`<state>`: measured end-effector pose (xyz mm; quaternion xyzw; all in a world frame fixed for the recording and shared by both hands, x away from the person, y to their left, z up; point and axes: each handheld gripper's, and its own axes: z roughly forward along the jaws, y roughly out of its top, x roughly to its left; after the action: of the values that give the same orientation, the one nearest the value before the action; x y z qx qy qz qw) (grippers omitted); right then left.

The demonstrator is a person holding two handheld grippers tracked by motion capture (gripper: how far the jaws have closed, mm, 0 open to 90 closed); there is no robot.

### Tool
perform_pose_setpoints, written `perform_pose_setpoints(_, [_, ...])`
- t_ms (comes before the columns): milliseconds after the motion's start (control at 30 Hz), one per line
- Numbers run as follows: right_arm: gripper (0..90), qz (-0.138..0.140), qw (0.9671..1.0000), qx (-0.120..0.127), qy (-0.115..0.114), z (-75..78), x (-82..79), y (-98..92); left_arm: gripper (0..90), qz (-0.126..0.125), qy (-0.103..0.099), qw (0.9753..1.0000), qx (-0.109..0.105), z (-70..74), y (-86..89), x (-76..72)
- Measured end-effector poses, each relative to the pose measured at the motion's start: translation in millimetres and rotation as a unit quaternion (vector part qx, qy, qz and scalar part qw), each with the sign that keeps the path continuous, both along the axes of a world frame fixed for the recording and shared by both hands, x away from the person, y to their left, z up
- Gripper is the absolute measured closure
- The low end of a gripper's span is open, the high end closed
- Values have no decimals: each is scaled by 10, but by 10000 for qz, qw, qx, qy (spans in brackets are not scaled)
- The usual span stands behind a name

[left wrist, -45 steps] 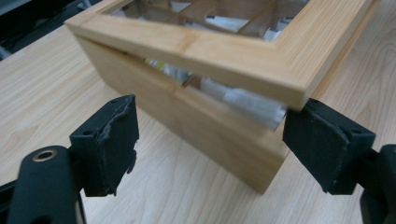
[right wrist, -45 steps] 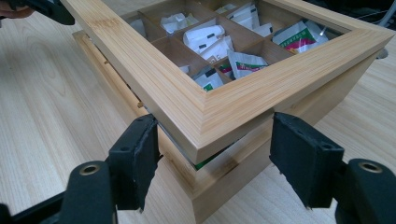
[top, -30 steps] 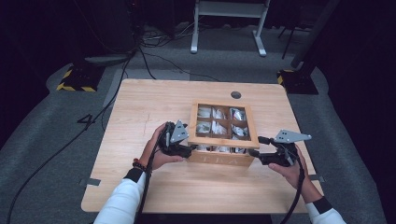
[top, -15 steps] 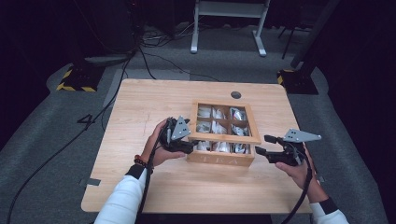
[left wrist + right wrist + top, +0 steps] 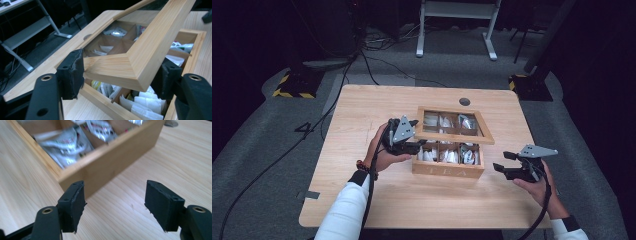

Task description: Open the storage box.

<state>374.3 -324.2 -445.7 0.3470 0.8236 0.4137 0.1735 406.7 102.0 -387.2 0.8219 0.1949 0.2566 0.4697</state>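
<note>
The left tongs (image 5: 416, 146) are clamped on the near left corner of the tea box's lid (image 5: 140, 62), one pad against each side of the wooden frame, and the lid now stands tilted up off the box, where half a second ago it lay lower and closer to shut. The right tongs (image 5: 504, 168) hang with jaws wide apart and nothing between them, at the lower right of the high view, and have drawn off to the right of the tea box (image 5: 448, 170), leaving bare wood between their tips and its right wall; a second ago they were right at that corner. The box sits at the middle of the wooden surface (image 5: 362, 110), its compartments holding white and silver tea packets (image 5: 66, 145). In the right gripper view the box's corner lies in the upper left, just beyond the left jaw, with open surface ahead and to the right. Broad bare surface lies left of the box and along the near edge; a round grommet hole (image 5: 464, 101) sits behind the box near the far edge.
</note>
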Motion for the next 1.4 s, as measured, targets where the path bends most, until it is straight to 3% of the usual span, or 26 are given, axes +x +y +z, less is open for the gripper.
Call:
perform_pose_setpoints(33, [326, -17, 9999, -161, 2, -54, -1, -16, 377, -7, -4, 10000, -1, 15, -3, 8])
perform_pose_setpoints(133, [326, -11, 9999, -134, 92, -107, 2, -49, 396, -24, -17, 10000, 2, 31, -7, 17])
perform_pose_setpoints(167, [325, -45, 9997, -243, 89, -157, -1, -80, 405, -25, -24, 10000, -23, 52, -11, 29])
perform_pose_setpoints(467, [326, -127, 9991, -248, 332, -298, -5, -183, 442, -73, -20, 9999, -71, 132, -18, 85])
perform_pose_setpoints(967, [326, -48, 9988, -276, 390, -369, 9, -143, 463, -44, 1, 9997, -258, 234, -5, 190])
perform_pose_setpoints(1400, [327, -131, 9985, -248, 467, -428, 36, -122, 491, 53, 178, 9987, -468, 406, -10, 393])
